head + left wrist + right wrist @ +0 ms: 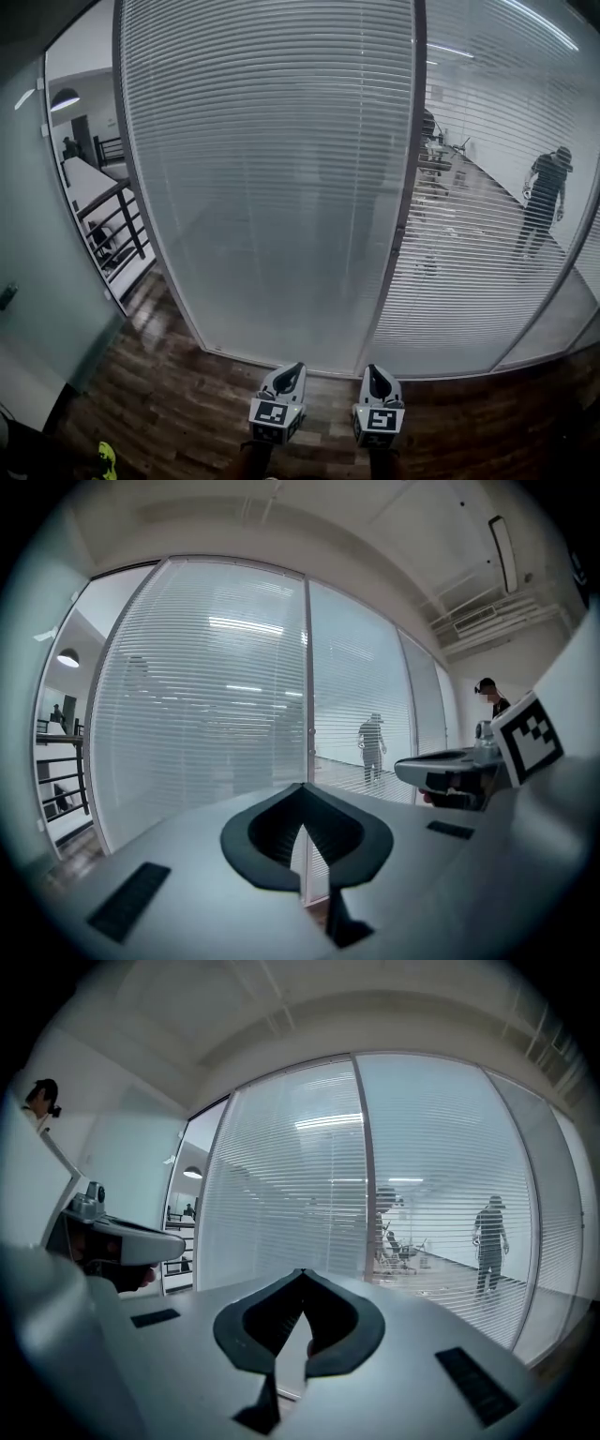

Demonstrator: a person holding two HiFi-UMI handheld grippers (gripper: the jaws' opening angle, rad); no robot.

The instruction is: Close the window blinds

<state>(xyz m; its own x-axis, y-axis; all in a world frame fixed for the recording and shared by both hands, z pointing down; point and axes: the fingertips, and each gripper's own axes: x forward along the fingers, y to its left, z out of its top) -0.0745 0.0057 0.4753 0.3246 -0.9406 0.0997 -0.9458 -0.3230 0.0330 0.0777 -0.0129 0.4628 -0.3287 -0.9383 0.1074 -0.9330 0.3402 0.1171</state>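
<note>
Two tall glass panels carry white slatted blinds. The left blind [272,169] looks nearly opaque. The slats of the right blind [487,216] stand apart, so the room beyond shows through them. A dark upright frame [410,187] divides the two panels. My left gripper [297,367] and right gripper [372,369] are held low, side by side, in front of the frame's foot and well short of the blinds. Both are shut with nothing between their jaws, as the left gripper view [302,787] and the right gripper view [302,1274] confirm. No cord or wand is visible.
Dark wooden floor [169,403] runs up to the glass. A frosted wall [47,281] stands at the left, with a black railing [117,225] past it. Behind the right blind a person [544,202] walks and office chairs [433,164] stand.
</note>
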